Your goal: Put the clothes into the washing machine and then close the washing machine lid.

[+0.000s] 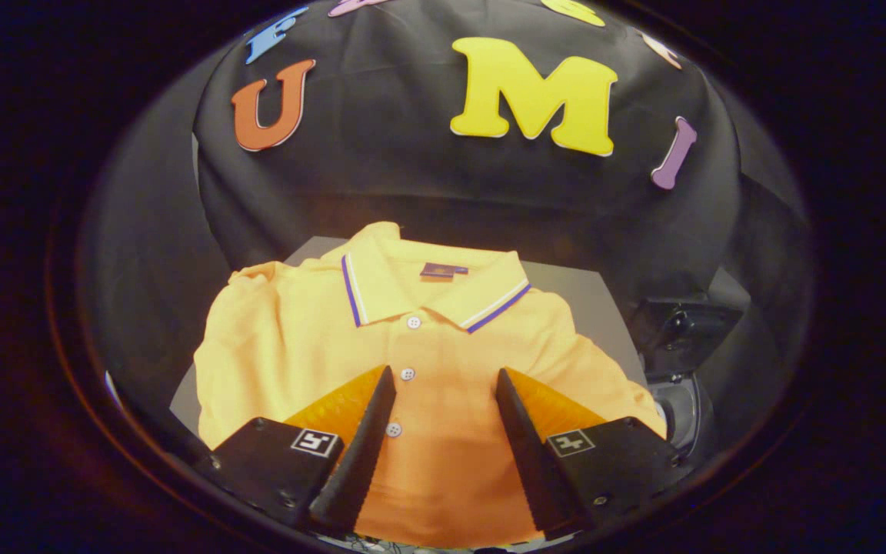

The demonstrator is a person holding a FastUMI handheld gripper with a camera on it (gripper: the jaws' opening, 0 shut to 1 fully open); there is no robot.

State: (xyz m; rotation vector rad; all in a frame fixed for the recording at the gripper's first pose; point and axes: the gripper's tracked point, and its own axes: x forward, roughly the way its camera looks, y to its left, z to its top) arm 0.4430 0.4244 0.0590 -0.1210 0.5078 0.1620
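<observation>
Gripper [444, 373] fingers spread wide, holding nothing, hovering over the shirt front. Orange polo shirt [412, 369] lies flat on grey board [581, 296], button placket between fingers, collar beyond them. Dark machine part [677, 354] right of shirt.

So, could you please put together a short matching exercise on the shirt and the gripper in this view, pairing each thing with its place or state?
Things:
1. orange polo shirt
2. collar
3. button placket
4. gripper

Places or states:
A. trimmed with a white and purple stripe along its edge
B. open, fingers spread with nothing pressed between them
C. spread flat on the grey table, collar towards the booth wall
D. runs down between the two fingers, its white buttons showing

Pairs: 1-C, 2-A, 3-D, 4-B
</observation>
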